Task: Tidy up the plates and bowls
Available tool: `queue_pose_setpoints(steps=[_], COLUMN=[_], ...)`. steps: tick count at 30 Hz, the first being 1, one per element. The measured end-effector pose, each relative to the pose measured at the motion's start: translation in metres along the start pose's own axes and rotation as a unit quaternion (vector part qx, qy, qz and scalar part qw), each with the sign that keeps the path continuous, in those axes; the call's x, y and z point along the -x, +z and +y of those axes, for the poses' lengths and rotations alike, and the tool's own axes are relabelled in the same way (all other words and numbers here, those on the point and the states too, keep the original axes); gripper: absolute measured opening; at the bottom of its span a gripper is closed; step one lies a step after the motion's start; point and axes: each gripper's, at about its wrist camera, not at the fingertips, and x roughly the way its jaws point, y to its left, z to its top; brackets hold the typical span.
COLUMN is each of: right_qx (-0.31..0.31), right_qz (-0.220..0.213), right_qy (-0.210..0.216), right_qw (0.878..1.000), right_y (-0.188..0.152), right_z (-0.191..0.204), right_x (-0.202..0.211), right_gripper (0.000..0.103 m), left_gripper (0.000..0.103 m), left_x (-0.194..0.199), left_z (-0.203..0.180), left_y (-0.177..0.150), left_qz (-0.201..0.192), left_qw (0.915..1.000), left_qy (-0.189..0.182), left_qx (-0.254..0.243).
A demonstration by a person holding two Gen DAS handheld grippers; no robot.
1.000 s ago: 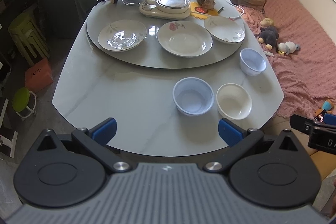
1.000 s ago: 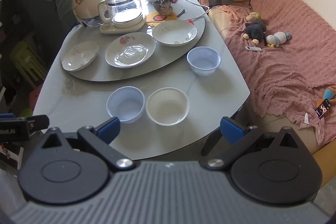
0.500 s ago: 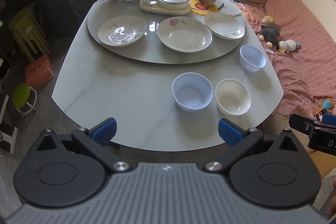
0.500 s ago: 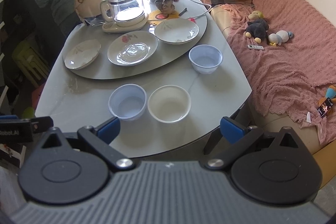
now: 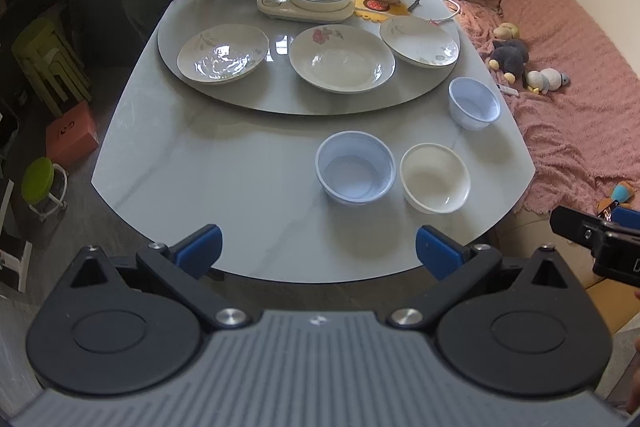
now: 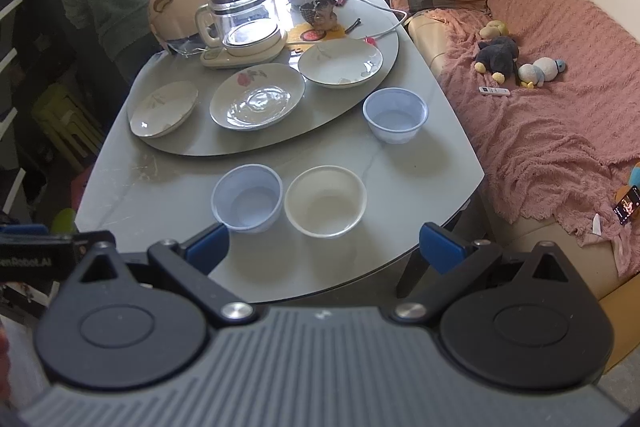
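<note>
Hovering short of the table [image 5: 224,163] with jaws spread empty, the left gripper [image 5: 318,247] and right gripper [image 6: 324,247] face three separate plates [image 5: 342,65] and three bowls [image 5: 355,173]; a hasty rim pinch could tip one.

I see glossy glazed plates [image 5: 342,64], matt plastic-looking bowls [image 5: 355,172] — polished marble-look table [image 5: 208,163], nubby pink sofa throw [image 6: 560,131].
</note>
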Motion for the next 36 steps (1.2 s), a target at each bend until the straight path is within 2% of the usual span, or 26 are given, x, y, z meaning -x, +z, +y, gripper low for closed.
queue_pose_setpoints(steps=[11, 21, 33, 36], right_qx=[-0.002, 0.004, -0.003, -0.006], right_qz=[0.001, 0.006, 0.007, 0.008], right_qy=[0.028, 0.047, 0.074, 0.079], right_qw=[1.000, 0.999, 0.997, 0.997], right_y=[0.001, 0.002, 0.001, 0.001], right_z=[-0.022, -0.050, -0.065, -0.058], right_x=[-0.001, -0.008, -0.024, -0.032], right_gripper=[0.103, 0.103, 0.103, 0.103], left_gripper=[0.103, 0.103, 0.103, 0.103], left_x=[-0.003, -0.011, -0.040, -0.050], left_z=[-0.029, -0.061, -0.064, -0.056], left_y=[0.000, -0.004, 0.008, 0.012], left_qz=[-0.005, -0.024, -0.023, -0.022], left_qw=[1.0000, 0.9991, 0.9969, 0.9980], left_qy=[0.000, 0.023, 0.064, 0.046], left_qx=[0.000, -0.028, -0.040, -0.037])
